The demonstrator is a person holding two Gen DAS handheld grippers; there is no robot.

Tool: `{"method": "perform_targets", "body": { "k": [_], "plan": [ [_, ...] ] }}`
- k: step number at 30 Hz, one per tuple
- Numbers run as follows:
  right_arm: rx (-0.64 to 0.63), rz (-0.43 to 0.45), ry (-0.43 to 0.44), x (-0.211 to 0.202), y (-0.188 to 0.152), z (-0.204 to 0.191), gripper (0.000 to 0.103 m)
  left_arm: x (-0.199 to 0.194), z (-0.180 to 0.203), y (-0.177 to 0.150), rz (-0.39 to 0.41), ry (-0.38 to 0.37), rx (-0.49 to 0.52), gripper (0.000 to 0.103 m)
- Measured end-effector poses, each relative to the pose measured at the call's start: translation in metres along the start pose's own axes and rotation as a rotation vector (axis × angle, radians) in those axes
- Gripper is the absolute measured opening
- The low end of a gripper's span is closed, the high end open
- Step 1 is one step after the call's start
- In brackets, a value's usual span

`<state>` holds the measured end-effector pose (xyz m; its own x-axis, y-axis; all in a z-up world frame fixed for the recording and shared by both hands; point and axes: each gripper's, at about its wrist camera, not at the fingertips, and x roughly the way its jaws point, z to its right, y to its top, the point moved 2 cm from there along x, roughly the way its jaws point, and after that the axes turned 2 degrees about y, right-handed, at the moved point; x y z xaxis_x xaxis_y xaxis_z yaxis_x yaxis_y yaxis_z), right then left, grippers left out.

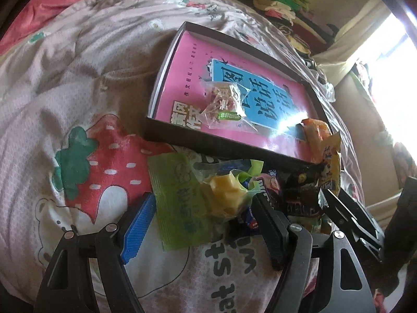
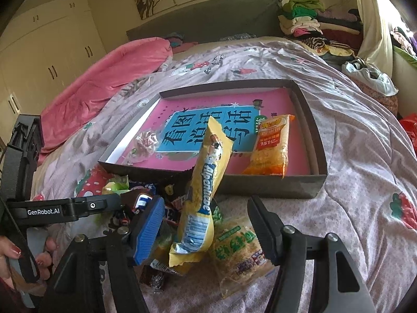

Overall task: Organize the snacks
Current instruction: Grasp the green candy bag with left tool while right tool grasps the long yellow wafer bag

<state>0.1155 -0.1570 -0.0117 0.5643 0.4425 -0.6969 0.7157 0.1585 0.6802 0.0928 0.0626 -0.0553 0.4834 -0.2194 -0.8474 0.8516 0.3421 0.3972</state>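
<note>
Yellow Alpenliebe candy pack [image 2: 206, 190] standing tilted, long axis leaning up toward the dark tray [image 2: 260, 185] on the bed, between the partly open right tongs [image 2: 208, 230], pads apart from it, left tongs [image 1: 200, 224] spread wide around a green-wrapped snack [image 1: 179, 203], holding nothing

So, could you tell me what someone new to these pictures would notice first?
Probably the shallow dark box on the strawberry-print quilt, lined with a bright pink book and holding an orange snack pack and a clear wrapped sweet. Next, the jumble of snacks in front of it, where the right tongs straddle an upright yellow Alpenliebe bag.
</note>
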Motion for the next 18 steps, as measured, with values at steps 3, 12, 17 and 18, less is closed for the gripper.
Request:
{"method": "perform_targets", "body": {
  "k": [3, 12, 17, 18],
  "plan": [
    [-0.005, -0.007, 0.009, 0.003, 0.0, -0.001, 0.047, 0.002, 0.001, 0.0, -0.005, -0.001, -0.015, 0.078],
    [-0.055, -0.024, 0.017, 0.007, -0.004, -0.009, 0.03, 0.011, 0.004, 0.008, -0.015, -0.004, -0.077, 0.078],
    [-0.053, -0.02, 0.021, 0.008, -0.004, -0.008, 0.029, 0.015, 0.001, 0.011, -0.022, -0.027, -0.125, 0.079],
    [-0.055, -0.019, 0.024, 0.008, -0.004, -0.008, 0.028, 0.017, 0.001, 0.013, -0.025, -0.03, -0.135, 0.079]
  ]
}}
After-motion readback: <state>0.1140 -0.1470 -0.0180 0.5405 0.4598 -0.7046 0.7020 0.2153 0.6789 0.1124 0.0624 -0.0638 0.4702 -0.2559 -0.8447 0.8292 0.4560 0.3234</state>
